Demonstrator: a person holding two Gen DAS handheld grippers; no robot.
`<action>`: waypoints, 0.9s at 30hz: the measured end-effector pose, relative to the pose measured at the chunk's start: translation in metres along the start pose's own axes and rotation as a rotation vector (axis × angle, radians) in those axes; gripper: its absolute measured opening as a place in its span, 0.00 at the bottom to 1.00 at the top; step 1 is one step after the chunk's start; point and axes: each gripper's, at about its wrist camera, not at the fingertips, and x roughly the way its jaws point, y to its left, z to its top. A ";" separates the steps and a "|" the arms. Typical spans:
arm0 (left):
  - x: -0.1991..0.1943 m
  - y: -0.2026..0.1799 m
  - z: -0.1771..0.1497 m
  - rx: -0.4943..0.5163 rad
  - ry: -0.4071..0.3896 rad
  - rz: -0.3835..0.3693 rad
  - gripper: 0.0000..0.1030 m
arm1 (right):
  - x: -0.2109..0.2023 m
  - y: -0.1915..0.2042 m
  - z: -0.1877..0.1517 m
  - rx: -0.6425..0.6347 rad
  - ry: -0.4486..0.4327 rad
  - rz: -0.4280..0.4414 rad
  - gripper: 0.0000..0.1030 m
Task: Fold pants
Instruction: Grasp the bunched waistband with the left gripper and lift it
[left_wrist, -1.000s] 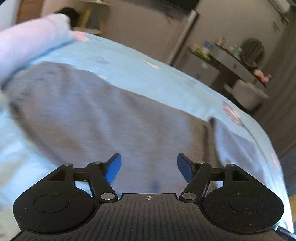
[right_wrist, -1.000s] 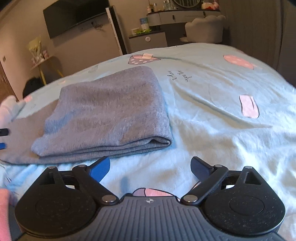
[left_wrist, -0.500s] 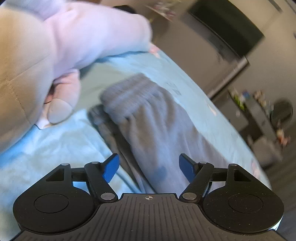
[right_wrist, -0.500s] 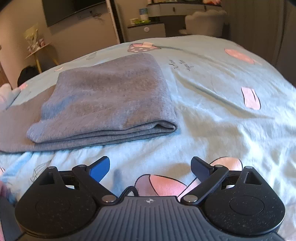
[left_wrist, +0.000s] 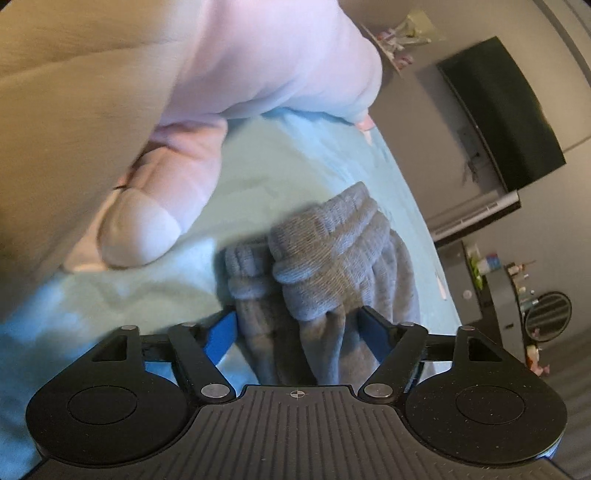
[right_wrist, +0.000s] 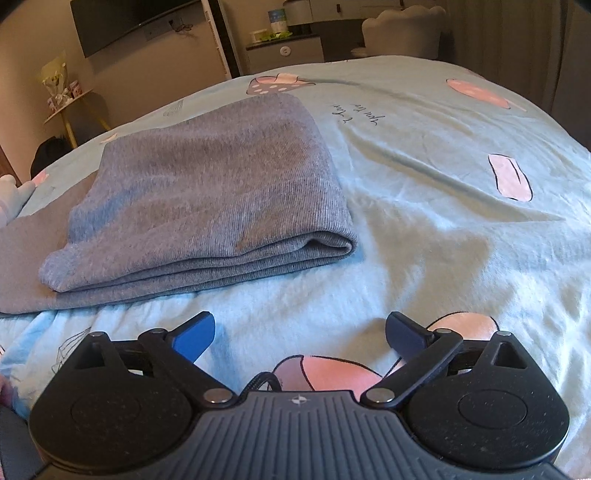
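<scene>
Now advanced: left tool (left_wrist: 297, 325), spread apart, straddling cuffs (left_wrist: 317, 251) of pants (right_wrist: 207, 192) on bed (right_wrist: 424, 229). Right tool (right_wrist: 299, 332) spread, empty, near folded end. One fold done; final fold pending.

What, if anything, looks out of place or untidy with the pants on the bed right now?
The pants are neatly folded at one end, but the ribbed cuffs at the other end lie bunched and uneven between the open left gripper fingers.
</scene>
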 end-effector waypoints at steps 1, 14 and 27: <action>0.002 -0.002 0.000 -0.001 -0.006 -0.009 0.84 | 0.001 0.000 0.000 0.003 -0.001 0.001 0.96; -0.009 -0.012 0.002 0.080 -0.044 -0.081 0.48 | 0.003 -0.002 0.001 0.006 -0.014 0.003 0.96; -0.016 -0.067 0.001 0.281 -0.038 0.058 0.41 | 0.000 -0.006 0.002 0.028 -0.021 0.013 0.96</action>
